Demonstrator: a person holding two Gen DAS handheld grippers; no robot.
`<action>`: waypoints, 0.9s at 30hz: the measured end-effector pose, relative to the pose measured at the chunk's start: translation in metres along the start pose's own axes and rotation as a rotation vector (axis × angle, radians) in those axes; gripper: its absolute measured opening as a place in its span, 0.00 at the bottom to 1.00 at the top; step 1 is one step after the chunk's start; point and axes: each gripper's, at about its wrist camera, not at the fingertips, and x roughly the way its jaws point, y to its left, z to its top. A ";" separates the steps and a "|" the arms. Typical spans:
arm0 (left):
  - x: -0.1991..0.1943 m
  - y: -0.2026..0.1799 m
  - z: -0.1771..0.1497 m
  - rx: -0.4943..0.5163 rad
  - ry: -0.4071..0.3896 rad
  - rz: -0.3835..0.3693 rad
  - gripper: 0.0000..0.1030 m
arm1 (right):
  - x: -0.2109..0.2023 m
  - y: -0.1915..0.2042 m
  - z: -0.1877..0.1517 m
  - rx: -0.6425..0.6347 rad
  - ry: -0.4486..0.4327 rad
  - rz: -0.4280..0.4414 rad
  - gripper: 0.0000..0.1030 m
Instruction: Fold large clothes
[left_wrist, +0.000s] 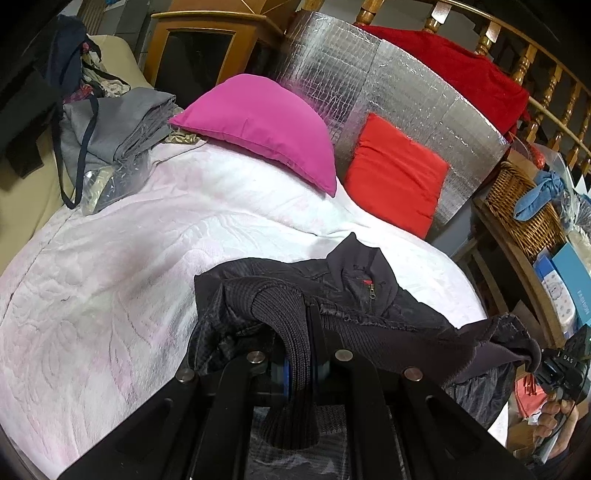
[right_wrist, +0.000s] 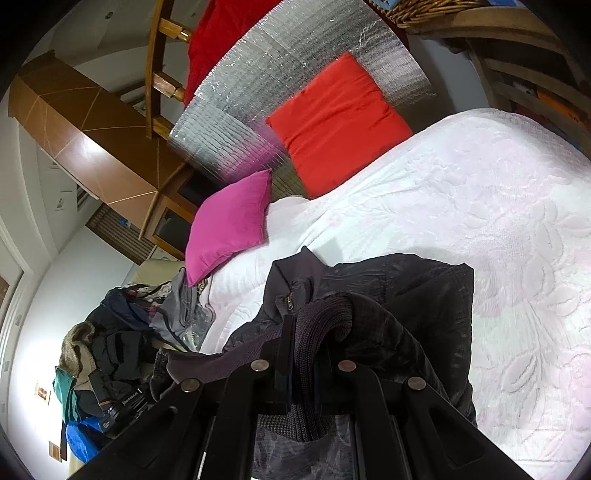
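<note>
1. One dark jacket (left_wrist: 354, 291) is seen, lying on the bedspread (left_wrist: 122, 280) at about 5 o'clock in the left wrist view; its shell is a glossy quilted fabric, its hem band is ribbed knit, and one metal zip with a small red tab is shown near the stand-up collar.
2. Two tongs are counted. The left gripper (left_wrist: 301, 350) is closed narrowly on the ribbed band of the jacket, which is draped over its fingers.
3. The right gripper (right_wrist: 304, 343) is likewise clamped on the ribbed knit band, at 6 o'clock in its own view.
4. Two cushions are counted: one magenta cushion (left_wrist: 266, 129) at 12 o'clock and one red cushion (left_wrist: 397, 173) at 2 o'clock, both smooth and squarish.
5. One silver, grid-embossed foil panel (left_wrist: 373, 81) is propped behind them.
6. The bedspread is white, with raised leaf-like quilting.
</note>
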 end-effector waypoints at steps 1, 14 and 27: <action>0.002 0.000 0.001 0.000 0.001 -0.001 0.08 | 0.002 -0.001 0.001 0.002 0.001 -0.001 0.07; 0.018 0.000 0.005 0.010 0.017 0.014 0.08 | 0.025 -0.009 0.013 0.017 0.026 -0.023 0.07; 0.038 -0.008 0.006 0.044 0.041 0.054 0.08 | 0.046 -0.026 0.017 0.036 0.057 -0.048 0.07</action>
